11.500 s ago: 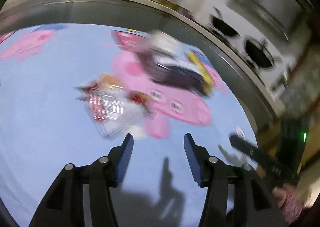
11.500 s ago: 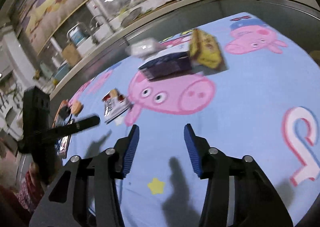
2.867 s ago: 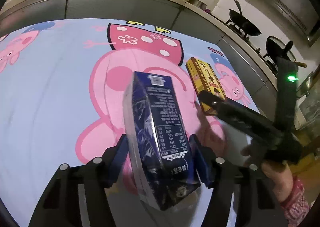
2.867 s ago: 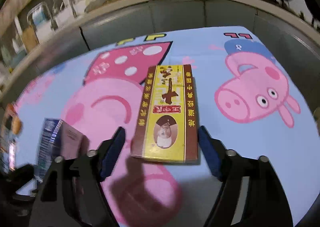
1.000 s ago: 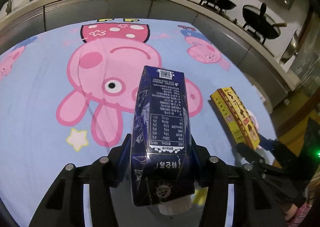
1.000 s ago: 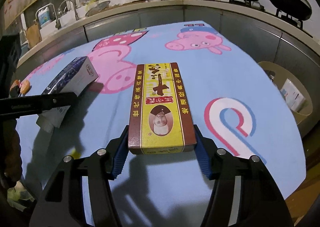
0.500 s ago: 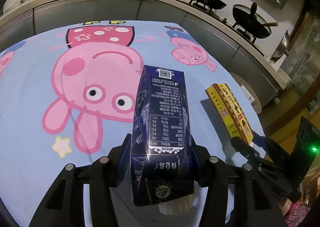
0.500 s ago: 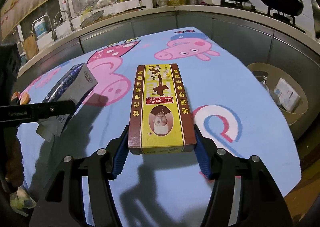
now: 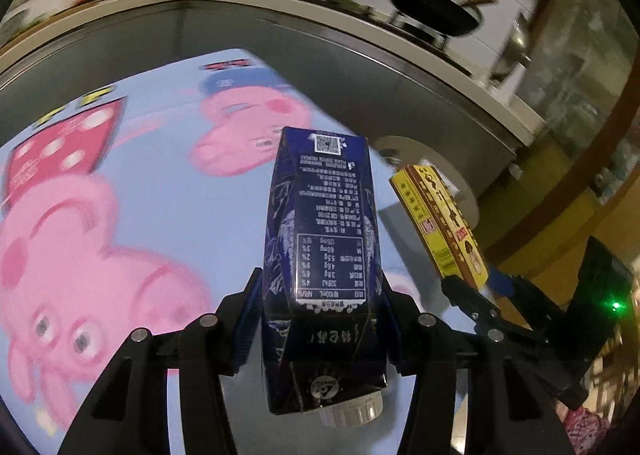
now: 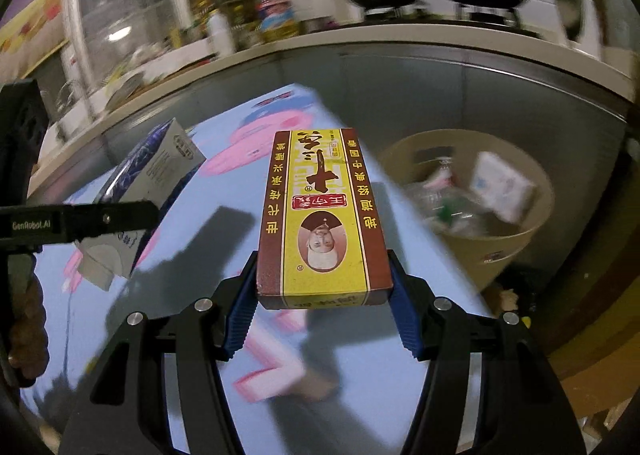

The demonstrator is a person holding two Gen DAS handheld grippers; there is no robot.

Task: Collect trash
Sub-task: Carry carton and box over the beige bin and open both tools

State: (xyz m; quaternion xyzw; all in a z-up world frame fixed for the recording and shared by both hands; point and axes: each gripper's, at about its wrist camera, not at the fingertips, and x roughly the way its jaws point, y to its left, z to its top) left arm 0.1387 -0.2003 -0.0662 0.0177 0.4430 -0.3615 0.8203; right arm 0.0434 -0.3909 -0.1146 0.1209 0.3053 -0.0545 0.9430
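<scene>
My left gripper (image 9: 320, 315) is shut on a dark blue drink carton (image 9: 322, 255), held lengthwise above the cartoon-pig tablecloth (image 9: 120, 195), its white cap toward the camera. My right gripper (image 10: 322, 303) is shut on a flat yellow-and-brown box (image 10: 322, 215), held level over the table's right edge. Each view shows the other hand's load: the yellow box (image 9: 440, 227) at the right of the left wrist view, the carton (image 10: 152, 175) at the left of the right wrist view. A tan round bin (image 10: 480, 243) with trash inside stands on the floor just beyond the box.
A grey counter (image 10: 440, 67) curves behind the table, with woks (image 9: 432, 11) on a stove and bottles further left. The bin's rim (image 9: 472, 199) shows behind the yellow box in the left wrist view. A hand (image 10: 24, 319) holds the left gripper's handle.
Both grippers have carried their loads toward the table's right edge; the bin now sits much larger and closer in the right wrist view. The grips are unchanged.
</scene>
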